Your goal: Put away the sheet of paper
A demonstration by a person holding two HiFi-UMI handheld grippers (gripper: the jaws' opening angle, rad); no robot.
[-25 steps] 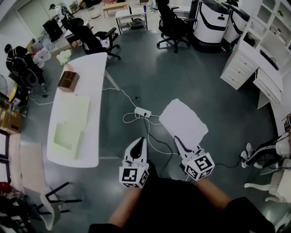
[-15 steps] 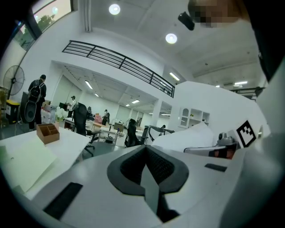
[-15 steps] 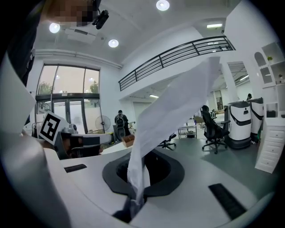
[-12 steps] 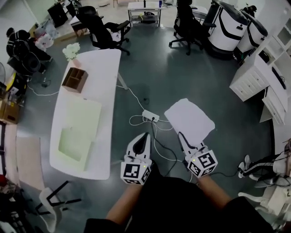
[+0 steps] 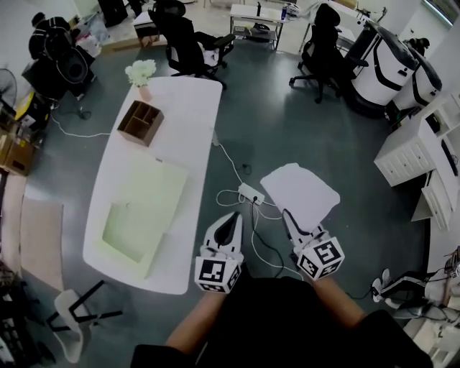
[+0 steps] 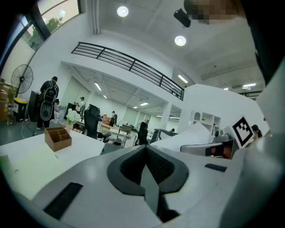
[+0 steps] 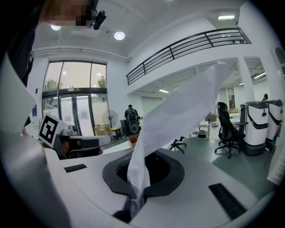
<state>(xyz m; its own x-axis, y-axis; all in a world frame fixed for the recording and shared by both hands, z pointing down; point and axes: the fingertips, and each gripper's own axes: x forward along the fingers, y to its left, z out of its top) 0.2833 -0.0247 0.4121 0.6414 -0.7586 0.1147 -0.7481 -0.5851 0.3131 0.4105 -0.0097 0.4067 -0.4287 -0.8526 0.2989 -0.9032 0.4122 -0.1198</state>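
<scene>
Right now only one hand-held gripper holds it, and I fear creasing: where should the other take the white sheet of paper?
Probably by its free left edge, from the left, with the left hand-held gripper opened first. The right hand-held gripper pinches only the near edge of the white sheet of paper, so the rest fans forward unsupported.

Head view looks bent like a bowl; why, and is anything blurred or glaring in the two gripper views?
Head view: wide-angle lens bows the room, corners darken, the table is sharp. Left gripper view: ceiling lamps flare; the shut left tool looks soft. Right gripper view: the sheet of paper pinched in the right tool is soft; windows wash out.
</scene>
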